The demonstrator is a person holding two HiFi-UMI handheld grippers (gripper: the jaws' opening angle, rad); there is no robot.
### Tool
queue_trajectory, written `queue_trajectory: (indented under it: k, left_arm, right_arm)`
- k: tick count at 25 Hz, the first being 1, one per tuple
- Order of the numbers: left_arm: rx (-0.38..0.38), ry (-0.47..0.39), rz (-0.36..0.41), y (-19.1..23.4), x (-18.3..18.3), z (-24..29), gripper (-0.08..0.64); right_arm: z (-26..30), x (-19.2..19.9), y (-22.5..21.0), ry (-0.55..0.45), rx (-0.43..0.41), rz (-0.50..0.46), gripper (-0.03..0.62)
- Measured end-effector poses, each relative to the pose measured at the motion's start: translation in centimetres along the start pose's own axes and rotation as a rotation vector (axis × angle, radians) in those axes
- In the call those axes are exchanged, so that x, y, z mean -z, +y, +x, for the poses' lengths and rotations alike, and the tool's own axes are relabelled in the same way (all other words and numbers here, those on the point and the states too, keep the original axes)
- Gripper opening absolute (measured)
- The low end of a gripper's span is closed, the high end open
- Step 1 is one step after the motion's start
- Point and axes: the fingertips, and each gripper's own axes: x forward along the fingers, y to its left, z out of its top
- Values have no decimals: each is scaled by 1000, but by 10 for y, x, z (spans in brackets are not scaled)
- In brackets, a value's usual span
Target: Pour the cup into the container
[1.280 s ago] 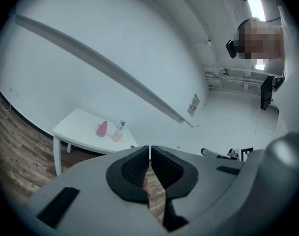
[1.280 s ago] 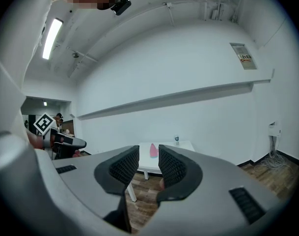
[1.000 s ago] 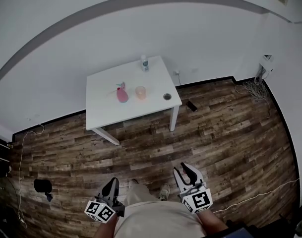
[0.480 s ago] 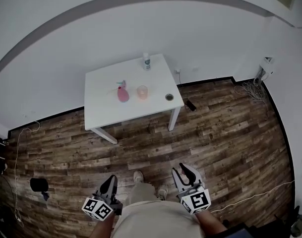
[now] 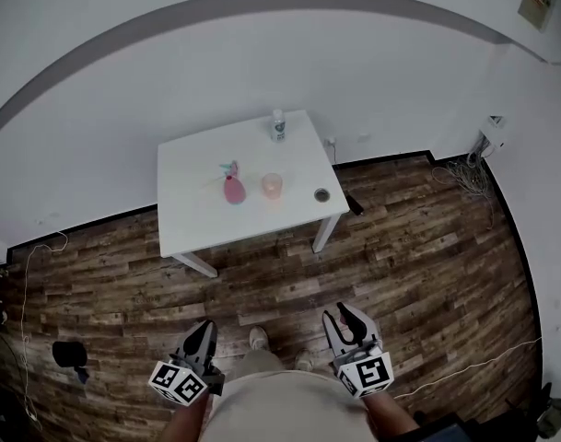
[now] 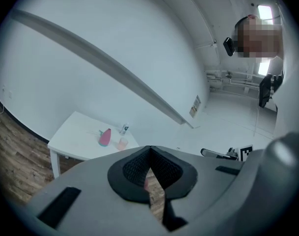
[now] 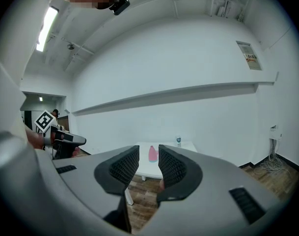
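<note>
A white table [image 5: 197, 219] stands against the wall, well ahead of me. On it are a pale pink cup [image 5: 273, 185], a pink spray bottle [image 5: 233, 188] to its left, and a small round container [image 5: 321, 194] near the right edge. My left gripper [image 5: 205, 329] and right gripper [image 5: 344, 310] hang low over the wooden floor, far from the table, both shut and empty. In the left gripper view the gripper [image 6: 149, 149] points at the table [image 6: 70, 132], cup [image 6: 122, 143] and spray bottle [image 6: 105, 137]. The right gripper [image 7: 149, 152] frames the spray bottle [image 7: 152, 153].
A white bottle with a green label [image 5: 278, 124] stands at the table's far edge. Loose cables [image 5: 462, 173] lie by the right wall, a dark object [image 5: 354, 203] near the table leg, and a black item [image 5: 70, 353] on the floor at left. My shoe [image 5: 257, 338] shows between the grippers.
The table has drawn nearer and lower in the head view as I walk toward it. Both grippers travel along, still shut.
</note>
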Motion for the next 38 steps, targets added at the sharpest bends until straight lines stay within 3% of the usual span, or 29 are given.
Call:
queue_trajectory:
  k: [22, 29, 38]
  left_arm:
    - [120, 49, 67, 87, -40, 26, 11]
    - [124, 70, 69, 88, -38, 30, 11]
    - [87, 55, 61, 68, -32, 50, 11]
  right_arm:
    - [93, -6, 32, -22, 104, -22, 109]
    - [93, -3, 26, -18, 121, -20, 109]
    - [95, -3, 0, -14, 68, -22, 109]
